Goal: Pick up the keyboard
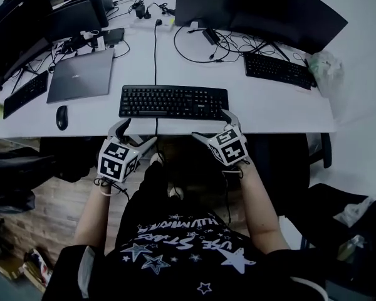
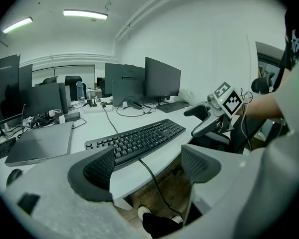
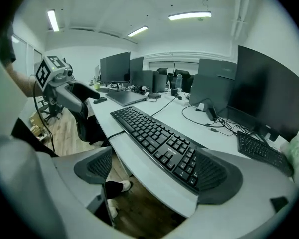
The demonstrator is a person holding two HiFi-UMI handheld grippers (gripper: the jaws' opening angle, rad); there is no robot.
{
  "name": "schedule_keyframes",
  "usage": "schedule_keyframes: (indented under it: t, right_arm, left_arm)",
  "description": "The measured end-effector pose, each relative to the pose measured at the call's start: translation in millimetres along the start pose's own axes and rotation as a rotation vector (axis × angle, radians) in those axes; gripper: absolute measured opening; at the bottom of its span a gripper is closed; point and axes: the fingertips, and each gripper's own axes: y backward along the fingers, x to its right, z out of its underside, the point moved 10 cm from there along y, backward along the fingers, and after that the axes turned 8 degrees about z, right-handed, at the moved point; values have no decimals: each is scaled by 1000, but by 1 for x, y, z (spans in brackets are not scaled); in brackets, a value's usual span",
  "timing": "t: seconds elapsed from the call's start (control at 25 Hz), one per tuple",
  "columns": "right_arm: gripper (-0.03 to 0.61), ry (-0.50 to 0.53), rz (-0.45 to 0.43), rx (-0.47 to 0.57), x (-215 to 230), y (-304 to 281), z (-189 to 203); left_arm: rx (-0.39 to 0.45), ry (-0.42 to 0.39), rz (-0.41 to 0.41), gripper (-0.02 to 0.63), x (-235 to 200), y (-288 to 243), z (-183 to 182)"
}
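The black keyboard (image 1: pixel 173 101) lies flat near the front edge of the white desk (image 1: pixel 263 115). My left gripper (image 1: pixel 136 133) hovers open at the desk edge, just in front of the keyboard's left end. In the left gripper view the keyboard (image 2: pixel 137 138) lies beyond the open gripper (image 2: pixel 148 167). My right gripper (image 1: pixel 213 125) is open too, with one finger at the keyboard's front right corner. In the right gripper view that finger (image 3: pixel 214 173) covers the keyboard's (image 3: pixel 154 136) near end, and the other finger (image 3: pixel 97 166) hangs off the desk. Nothing is gripped.
A closed laptop (image 1: pixel 81 74) and a mouse (image 1: pixel 62 116) lie left of the keyboard. A second keyboard (image 1: pixel 277 69) lies at the right, a third (image 1: pixel 25 93) at the far left. Monitors (image 1: pixel 263 8) and cables (image 1: pixel 155 49) fill the back. One cable (image 2: pixel 152 178) drops over the front edge.
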Motion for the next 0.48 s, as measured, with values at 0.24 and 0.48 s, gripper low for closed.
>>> schedule_keyframes:
  t: [0.24,0.48]
  right_arm:
    - [512,156,-70,-95,10,-36,-19]
    - [535,326,-149,-224,27,-85,-42]
  left_arm:
    - [16,-12,73,414,-44,-37,-21]
    - [-10,-52,127,414,-90,-72,-36]
